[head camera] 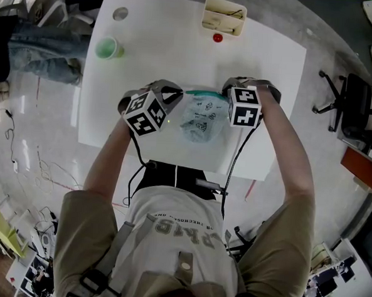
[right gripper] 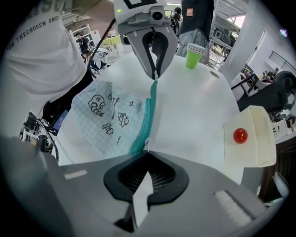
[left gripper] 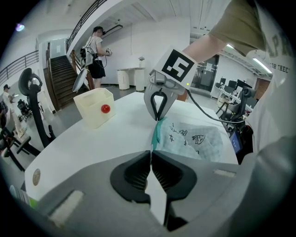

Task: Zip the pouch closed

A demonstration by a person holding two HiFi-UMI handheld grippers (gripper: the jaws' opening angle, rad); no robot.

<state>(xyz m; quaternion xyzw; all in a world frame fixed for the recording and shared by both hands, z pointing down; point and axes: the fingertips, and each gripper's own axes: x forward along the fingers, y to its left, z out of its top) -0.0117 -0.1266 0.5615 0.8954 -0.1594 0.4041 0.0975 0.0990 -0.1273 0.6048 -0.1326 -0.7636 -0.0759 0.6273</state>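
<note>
On the white table (head camera: 180, 44), in the head view, the pouch (head camera: 200, 117) lay flat between the left gripper (head camera: 175, 102) and the right gripper (head camera: 230, 96), one at each end of its teal zipper band (head camera: 205, 93). In the left gripper view the jaws stood together, pinching the band's near end at their tips. In the right gripper view the jaws were shut too, with a small pale pull tab (right gripper: 146, 141) at their tips, apparently nipped. The pouch looked light, soft and limp, likely to bunch. It seemed best held taut at one end while the tab was drawn.
</note>
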